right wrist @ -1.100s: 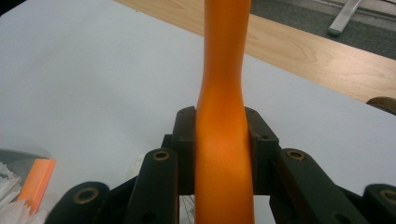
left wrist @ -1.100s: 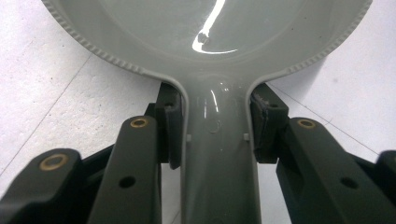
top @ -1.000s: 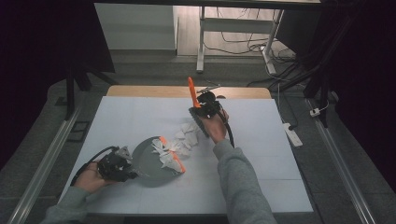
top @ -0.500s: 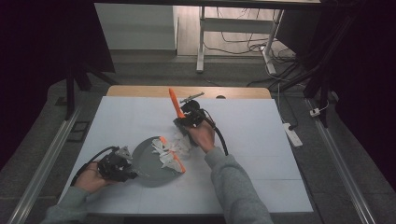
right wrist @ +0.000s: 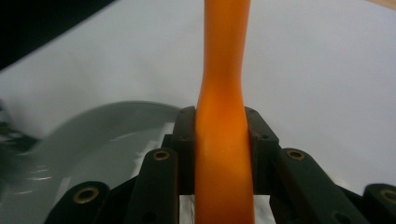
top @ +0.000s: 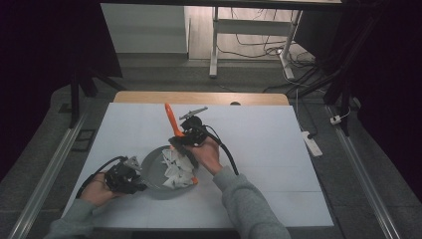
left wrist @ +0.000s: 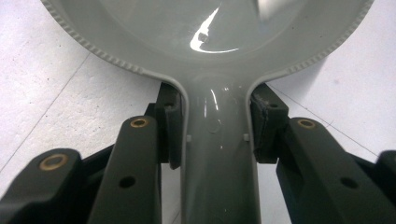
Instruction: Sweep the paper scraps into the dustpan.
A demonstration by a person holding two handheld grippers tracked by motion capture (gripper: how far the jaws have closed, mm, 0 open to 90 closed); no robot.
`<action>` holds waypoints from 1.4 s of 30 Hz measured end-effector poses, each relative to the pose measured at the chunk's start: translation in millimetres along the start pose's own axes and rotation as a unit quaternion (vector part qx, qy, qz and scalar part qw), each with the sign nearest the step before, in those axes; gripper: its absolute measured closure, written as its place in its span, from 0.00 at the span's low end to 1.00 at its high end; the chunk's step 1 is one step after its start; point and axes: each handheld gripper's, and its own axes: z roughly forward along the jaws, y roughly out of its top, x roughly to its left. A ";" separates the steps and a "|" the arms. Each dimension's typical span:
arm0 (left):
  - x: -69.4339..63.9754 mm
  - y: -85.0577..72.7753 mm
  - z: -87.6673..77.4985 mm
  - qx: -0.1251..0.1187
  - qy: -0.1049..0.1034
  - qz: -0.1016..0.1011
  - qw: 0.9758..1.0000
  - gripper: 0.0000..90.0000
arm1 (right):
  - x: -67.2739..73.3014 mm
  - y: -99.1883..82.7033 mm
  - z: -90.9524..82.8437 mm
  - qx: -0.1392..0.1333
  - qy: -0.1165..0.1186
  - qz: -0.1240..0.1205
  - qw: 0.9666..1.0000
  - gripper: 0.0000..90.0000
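White table (top: pixel 278 149) bears grey pan (top: pixel 152 172) holding white paper pieces (top: pixel 176 167). Left gripper (left wrist: pixel 212 121) clamped on pan handle (left wrist: pixel 217 154): hold steady. Right gripper (right wrist: pixel 219 135) clamped on orange spatula (right wrist: pixel 223 93), blade below it among pieces; keep scooping strokes shallow, inside rim.

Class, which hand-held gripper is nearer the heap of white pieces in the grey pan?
Right. The right hand-held gripper, clamping the orange utensil handle, hovers at the white pieces. The left hand-held gripper grips the pan's handle, beside the pan.
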 end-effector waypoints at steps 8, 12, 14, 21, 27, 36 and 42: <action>0.1 0.2 0.1 0.000 0.000 0.000 1.000 0.69 | -2.6 10.5 -34.5 -0.050 -0.012 -0.002 0.999 0.78; 0.1 0.1 0.3 0.001 -0.001 0.000 1.000 0.69 | -23.6 9.2 -48.4 -0.061 -0.046 0.020 0.997 0.77; 0.1 0.2 0.4 0.001 -0.001 0.000 1.000 0.69 | -34.2 6.7 -51.2 -0.059 -0.059 0.027 0.996 0.78; 0.3 0.1 0.5 0.001 -0.002 0.000 1.000 0.69 | -62.3 0.1 -44.4 -0.042 -0.090 0.055 0.994 0.77; 0.7 0.0 1.5 0.004 -0.004 0.000 1.000 0.69 | -72.2 -4.8 -31.1 -0.029 -0.097 0.068 0.992 0.77; 0.4 0.0 1.3 0.003 -0.004 -0.001 1.000 0.69 | -69.6 -3.1 -18.9 -0.024 -0.102 0.064 0.992 0.78; 0.6 -0.1 1.3 0.003 -0.004 0.000 1.000 0.69 | -64.6 -1.2 -13.2 -0.020 -0.099 0.057 0.993 0.78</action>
